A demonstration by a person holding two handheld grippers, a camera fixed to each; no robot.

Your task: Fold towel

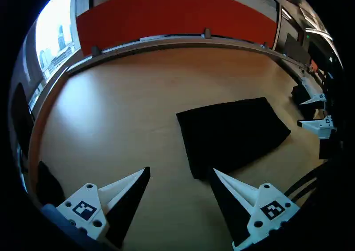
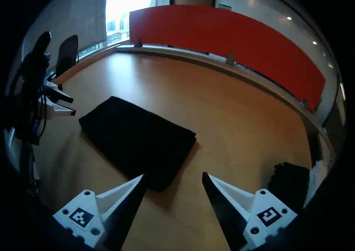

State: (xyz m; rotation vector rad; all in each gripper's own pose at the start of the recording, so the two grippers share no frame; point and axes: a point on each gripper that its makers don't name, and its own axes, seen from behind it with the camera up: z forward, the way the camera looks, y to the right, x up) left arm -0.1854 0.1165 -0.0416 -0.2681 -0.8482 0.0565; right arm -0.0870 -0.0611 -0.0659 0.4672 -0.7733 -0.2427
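A: Where is the towel (image 1: 233, 135) to be found?

B: It is laid flat on the wooden tabletop (image 1: 128, 100) as a dark, thick rectangle, and it appears to be doubled over already. One corner is seen just ahead of the left tongs (image 1: 179, 170). A short edge is seen just ahead of the right tongs (image 2: 173, 175).

A: And how are the tongs set?

B: Both pairs are spread wide apart, and nothing is held in either. No cloth is seen between the fingers.

A: What could be spoiled from here?

B: If only the top layer is pinched, the layers could be pulled apart and the existing fold undone. If the two sides are not lifted evenly, the edges would likely be laid askew. Little contrast is given by the dark cloth, so its edge could be misjudged and the fingers closed on bare wood. On a smooth tabletop the whole bundle might also be dragged rather than folded.
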